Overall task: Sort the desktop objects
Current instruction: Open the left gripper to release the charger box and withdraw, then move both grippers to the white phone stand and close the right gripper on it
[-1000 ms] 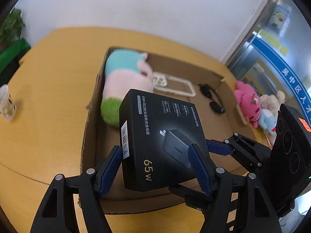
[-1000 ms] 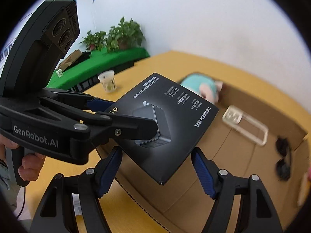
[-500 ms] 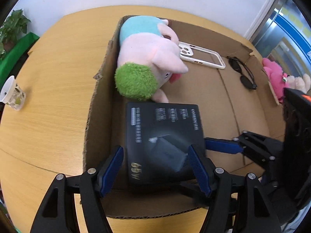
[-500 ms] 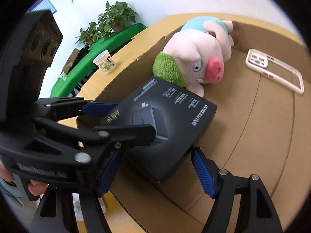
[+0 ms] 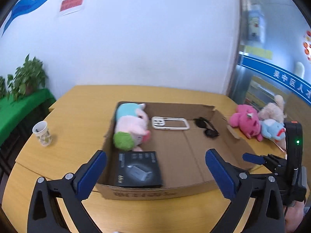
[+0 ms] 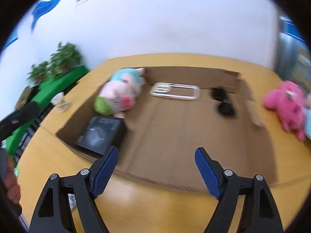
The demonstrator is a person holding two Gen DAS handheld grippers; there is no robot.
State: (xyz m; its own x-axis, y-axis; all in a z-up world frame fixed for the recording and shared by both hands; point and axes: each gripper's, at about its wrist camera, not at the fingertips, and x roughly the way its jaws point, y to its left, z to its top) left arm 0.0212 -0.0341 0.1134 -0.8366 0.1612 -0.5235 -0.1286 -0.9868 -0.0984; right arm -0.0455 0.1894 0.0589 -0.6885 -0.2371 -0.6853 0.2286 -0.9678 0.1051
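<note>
Both claws spread, empty: left claw (image 5: pixel 155 171), right claw (image 6: pixel 156 169). Charger box (image 5: pixel 139 169) lies flat in cardboard box (image 5: pixel 155 193), near-left corner. Pink plush (image 6: pixel 284 104) on bench (image 5: pixel 81 116), far right of right claw, nearer it.

Blue wall band (image 5: pixel 287 77) reads "吴中区人才"; charger box (image 5: pixel 138 169) text blurred.
</note>
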